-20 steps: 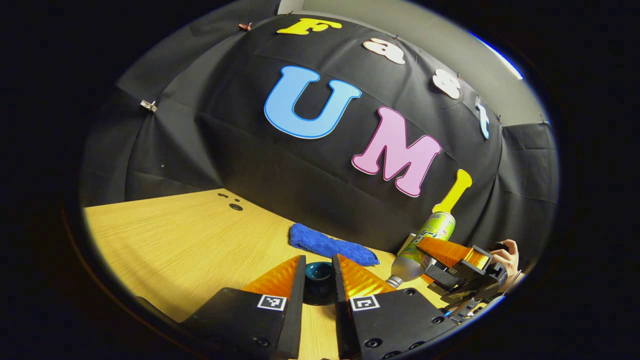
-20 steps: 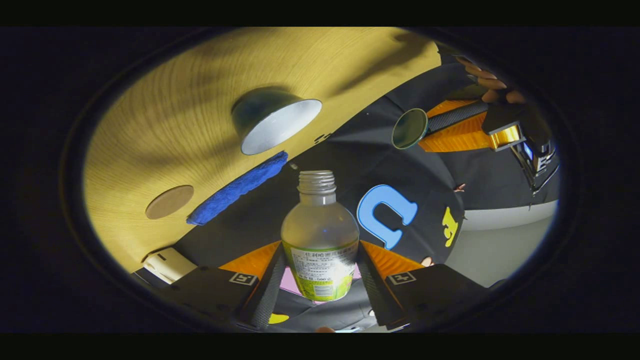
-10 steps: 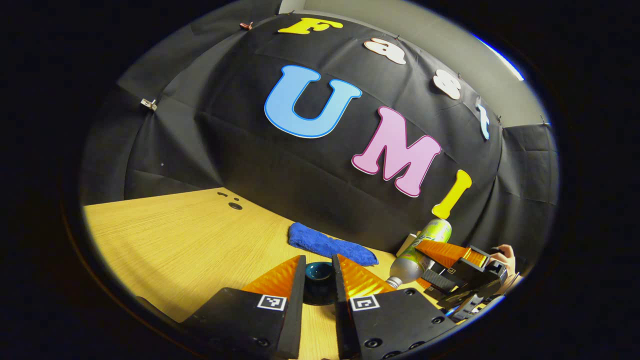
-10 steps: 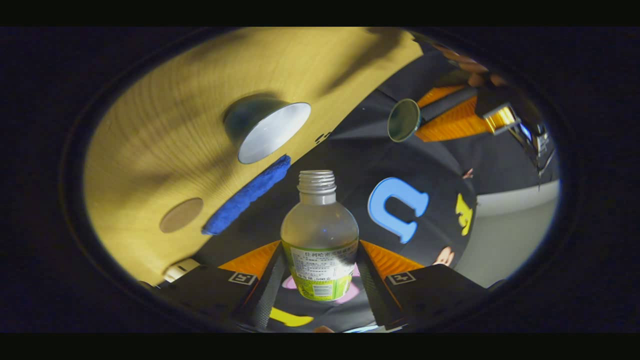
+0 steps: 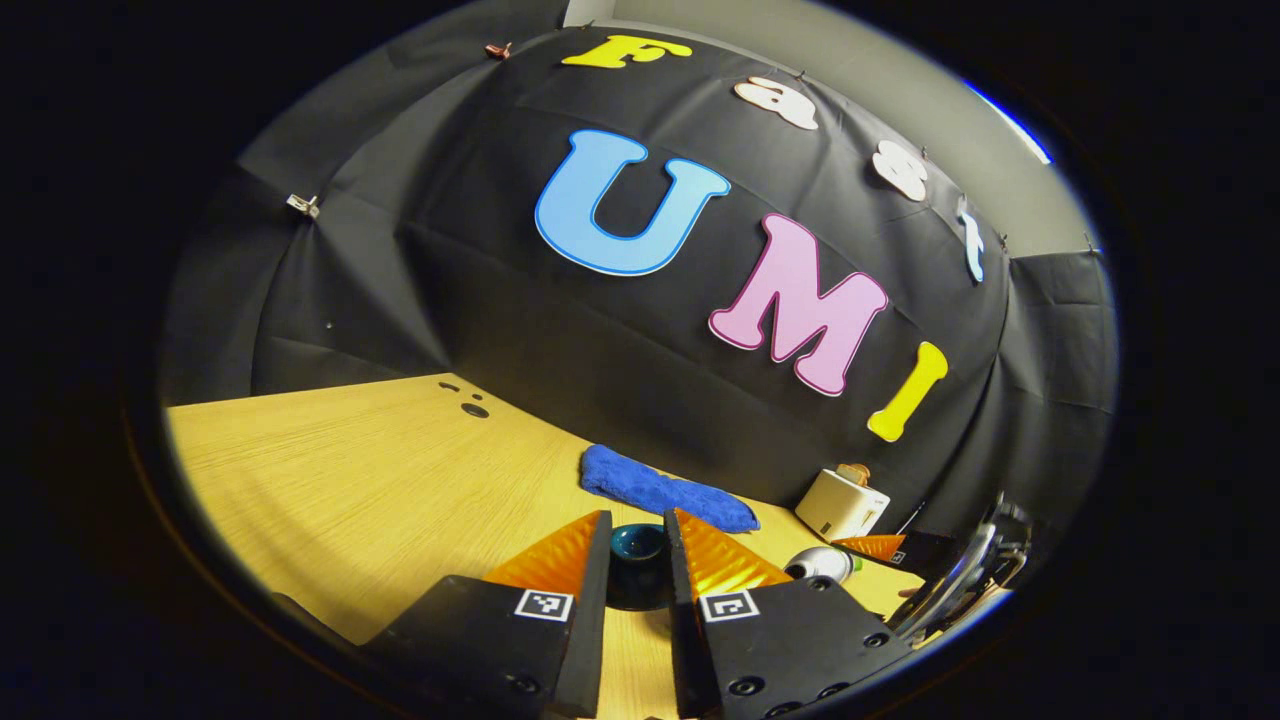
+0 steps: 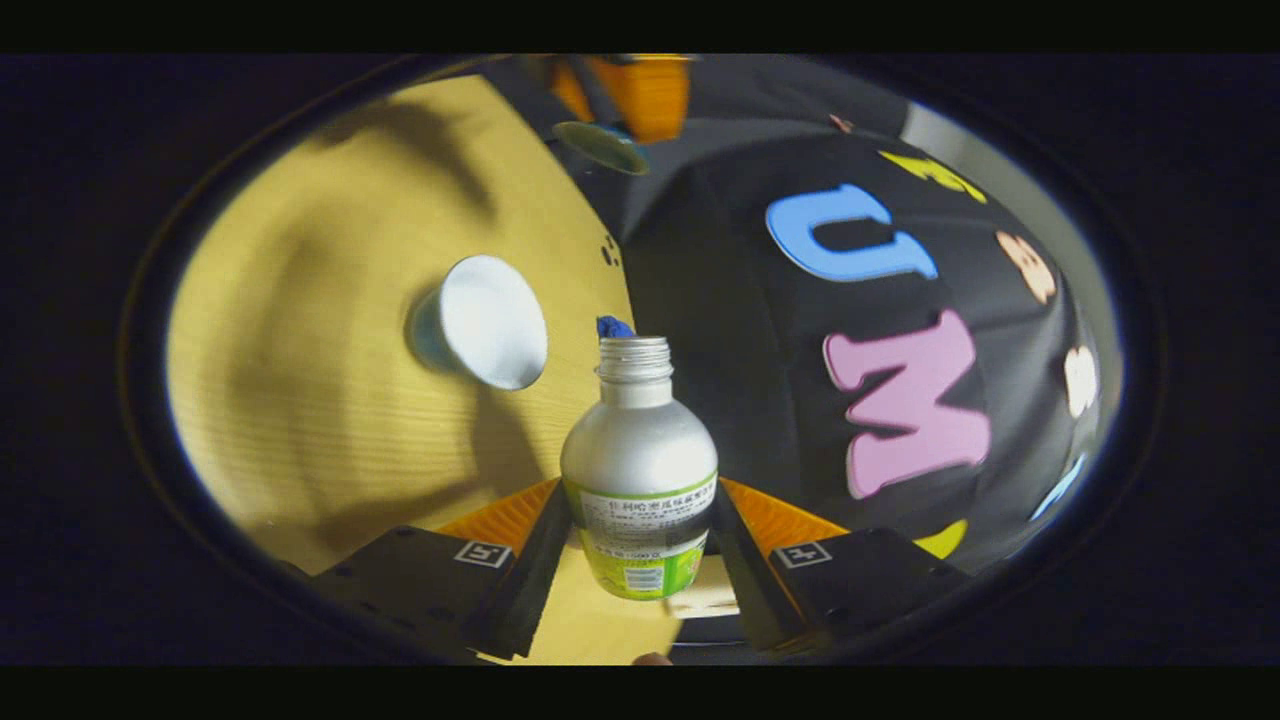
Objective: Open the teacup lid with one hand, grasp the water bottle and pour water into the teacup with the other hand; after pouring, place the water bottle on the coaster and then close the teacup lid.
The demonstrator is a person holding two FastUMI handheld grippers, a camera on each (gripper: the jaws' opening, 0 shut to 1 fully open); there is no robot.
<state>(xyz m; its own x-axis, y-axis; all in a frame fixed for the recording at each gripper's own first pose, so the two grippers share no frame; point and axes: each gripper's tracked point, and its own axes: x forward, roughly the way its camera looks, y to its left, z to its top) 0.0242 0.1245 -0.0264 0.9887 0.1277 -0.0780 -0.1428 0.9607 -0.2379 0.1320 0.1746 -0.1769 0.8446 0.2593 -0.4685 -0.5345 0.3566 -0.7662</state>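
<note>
Right gripper view: water bottle [image 6: 640, 470] sat at lower centre, clamped at its label between both fingers of the right gripper [image 6: 640, 545]. Cap off; threaded mouth pointed up-frame, so the bottle's long axis ran straight along the fingers. Teacup [image 6: 480, 320] lay up and left of the mouth, open, pale interior facing the camera, standing on the wooden table [image 6: 300, 430]. Mouth was beside the rim, not over it. Contents of bottle and cup could not be judged; the plastic looked frosted.

At the top edge of that view, teacup lid [image 6: 600, 146] was held off the cup by the other gripper. Left gripper view confirmed it: left gripper [image 5: 638, 560] closed on the lid's dark knob at lower centre, both fingers pressing.

Blue cloth [image 5: 665, 490] lay just beyond those fingers near the wall; small white box [image 5: 842, 503] at lower right. Coaster not identified in either view.

Judgement: next placement depends on swinging the bottle's axis back upright and locating the coaster; the right hand carries it, the left is occupied.
</note>
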